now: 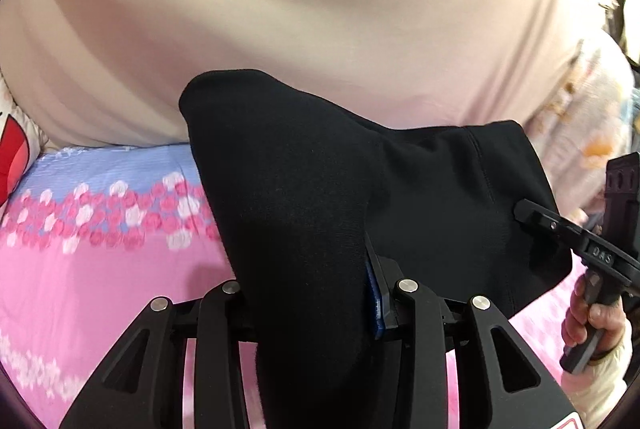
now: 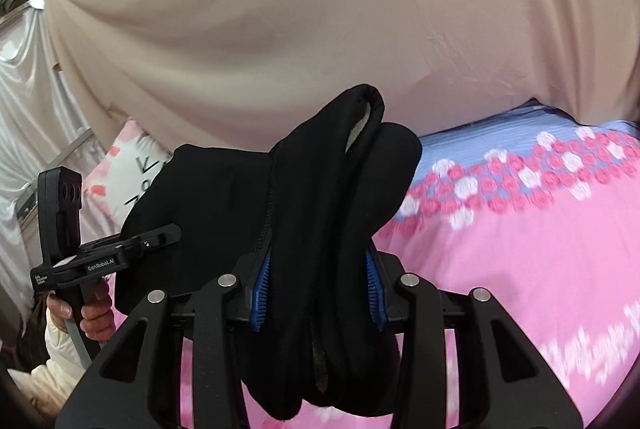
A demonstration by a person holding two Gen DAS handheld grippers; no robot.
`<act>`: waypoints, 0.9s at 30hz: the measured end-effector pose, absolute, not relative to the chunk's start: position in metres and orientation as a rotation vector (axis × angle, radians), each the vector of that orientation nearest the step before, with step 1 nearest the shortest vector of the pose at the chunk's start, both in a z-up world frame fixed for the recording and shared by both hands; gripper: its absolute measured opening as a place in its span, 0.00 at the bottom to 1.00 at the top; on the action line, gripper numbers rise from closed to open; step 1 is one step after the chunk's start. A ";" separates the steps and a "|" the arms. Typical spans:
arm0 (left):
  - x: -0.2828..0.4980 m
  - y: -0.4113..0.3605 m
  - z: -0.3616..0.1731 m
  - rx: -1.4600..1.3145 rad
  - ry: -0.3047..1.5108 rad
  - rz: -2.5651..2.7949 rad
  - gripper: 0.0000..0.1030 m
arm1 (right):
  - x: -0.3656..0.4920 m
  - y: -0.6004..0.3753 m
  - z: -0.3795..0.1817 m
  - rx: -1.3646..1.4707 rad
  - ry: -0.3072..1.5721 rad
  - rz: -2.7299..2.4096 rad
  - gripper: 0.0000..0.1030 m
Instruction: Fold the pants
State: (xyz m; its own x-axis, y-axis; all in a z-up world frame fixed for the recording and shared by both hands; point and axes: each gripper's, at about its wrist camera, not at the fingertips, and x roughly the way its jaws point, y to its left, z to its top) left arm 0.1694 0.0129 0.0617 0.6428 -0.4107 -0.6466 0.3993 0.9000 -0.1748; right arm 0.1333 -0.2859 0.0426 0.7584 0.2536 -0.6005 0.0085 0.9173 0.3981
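Note:
The black pants (image 1: 280, 169) hang lifted above the bed, stretched between both grippers. My left gripper (image 1: 308, 289) is shut on a thick bunch of the cloth, which drapes over its fingers and hides all but one blue pad (image 1: 374, 305). In the right wrist view the pants (image 2: 320, 189) are bunched between both blue pads of my right gripper (image 2: 318, 257), which is shut on them; a pale lining shows in the top fold. The other gripper shows at each view's edge, the right one (image 1: 524, 209) and the left one (image 2: 172, 229), both against the cloth.
A pink bedspread with a band of pink and white flowers (image 1: 100, 269) (image 2: 520, 269) lies under the pants. A beige sheet (image 1: 320, 9) (image 2: 320, 9) fills the background. A white and red pillow (image 2: 128, 165) lies far left. A hand (image 1: 592, 317) (image 2: 96, 313) grips each handle.

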 end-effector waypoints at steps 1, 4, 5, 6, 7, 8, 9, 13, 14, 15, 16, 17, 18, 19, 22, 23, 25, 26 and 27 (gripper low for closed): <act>0.181 0.014 0.056 -0.018 0.743 -0.455 0.32 | 0.148 -0.291 0.032 0.402 0.713 0.132 0.36; 0.214 0.011 0.031 -0.021 0.777 -0.437 0.32 | 0.174 -0.299 0.004 0.414 0.754 0.119 0.36; 0.223 0.009 0.021 -0.017 0.789 -0.434 0.33 | 0.183 -0.303 -0.011 0.420 0.779 0.110 0.36; 0.233 0.008 0.008 -0.023 0.808 -0.432 0.33 | 0.189 -0.305 -0.021 0.427 0.795 0.103 0.36; 0.241 0.008 -0.003 -0.026 0.824 -0.430 0.33 | 0.196 -0.308 -0.034 0.430 0.815 0.098 0.36; 0.248 0.007 -0.014 -0.029 0.845 -0.425 0.33 | 0.202 -0.310 -0.047 0.428 0.836 0.090 0.36; 0.256 0.006 -0.028 -0.026 0.870 -0.416 0.33 | 0.205 -0.312 -0.057 0.426 0.851 0.080 0.37; 0.264 0.015 -0.056 -0.062 0.881 -0.392 0.55 | 0.207 -0.327 -0.088 0.467 0.885 0.062 0.48; 0.263 0.020 -0.057 -0.077 0.876 -0.384 0.60 | 0.205 -0.330 -0.090 0.477 0.887 0.062 0.55; 0.260 0.026 -0.057 -0.088 0.866 -0.367 0.64 | 0.202 -0.334 -0.089 0.494 0.880 0.061 0.57; 0.256 0.033 -0.053 -0.096 0.854 -0.350 0.65 | 0.196 -0.337 -0.085 0.507 0.870 0.055 0.56; 0.247 0.044 -0.045 -0.106 0.833 -0.326 0.65 | 0.187 -0.343 -0.075 0.507 0.846 0.026 0.56; 0.242 0.053 -0.036 -0.110 0.815 -0.300 0.67 | 0.177 -0.348 -0.066 0.502 0.823 -0.004 0.56; 0.234 0.064 -0.025 -0.113 0.789 -0.268 0.69 | 0.162 -0.356 -0.048 0.487 0.773 -0.076 0.56; 0.209 0.094 0.020 -0.112 0.695 -0.172 0.74 | 0.141 -0.352 -0.007 0.413 0.695 -0.120 0.49; 0.208 0.095 0.032 -0.104 0.677 -0.155 0.74 | 0.143 -0.338 0.010 0.353 0.686 -0.098 0.44; 0.212 0.082 0.058 -0.066 0.638 -0.109 0.74 | 0.156 -0.306 0.027 0.275 0.675 -0.044 0.44; 0.220 0.069 0.066 -0.036 0.632 -0.100 0.75 | 0.170 -0.285 0.030 0.242 0.685 0.002 0.44; 0.230 0.054 0.067 -0.015 0.644 -0.092 0.78 | 0.182 -0.272 0.027 0.220 0.698 0.022 0.44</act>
